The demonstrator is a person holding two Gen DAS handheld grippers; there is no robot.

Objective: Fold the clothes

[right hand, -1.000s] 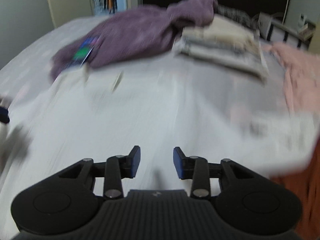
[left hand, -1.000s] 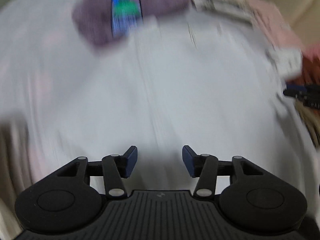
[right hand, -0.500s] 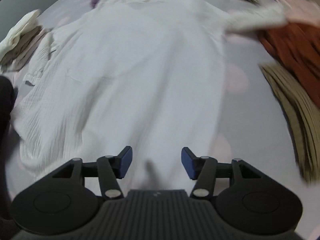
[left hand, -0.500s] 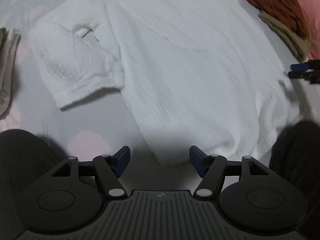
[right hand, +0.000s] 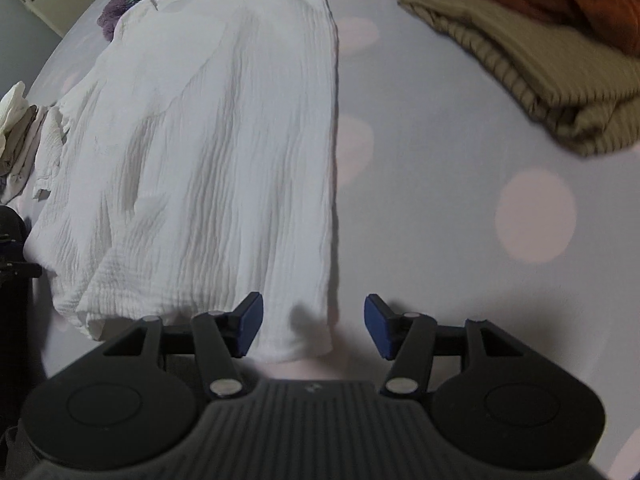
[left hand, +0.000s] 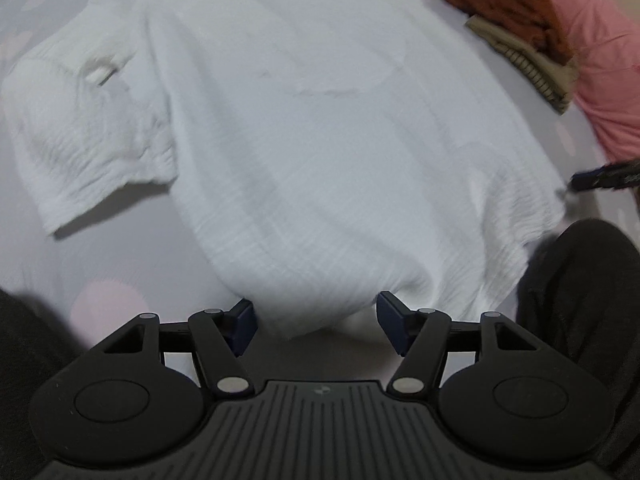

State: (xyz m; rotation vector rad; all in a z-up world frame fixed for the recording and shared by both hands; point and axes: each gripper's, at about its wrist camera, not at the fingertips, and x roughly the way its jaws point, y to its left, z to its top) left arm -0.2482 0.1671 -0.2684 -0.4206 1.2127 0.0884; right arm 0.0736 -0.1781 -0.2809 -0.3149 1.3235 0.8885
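Between parted fingers (right hand: 378, 327) (both grippers): shirt hem (right hand: 296, 344).

A white crinkle-textured shirt (left hand: 304, 128) lies spread flat, front up as far as the soft focus lets one judge, on the pale dotted bedsheet (right hand: 440, 184). Its short sleeve (left hand: 84, 152) is splayed out to one side on the sheet, and its hem (right hand: 200, 312) lies at the sheet's near end.

Your 2 grippers point steeply downward. Your left gripper (left hand: 316, 324) has just spread its blue-padded jaws wide, gripping nothing. Your right gripper (right hand: 314, 326) has likewise been opening, its jaws apart, clamping nothing.
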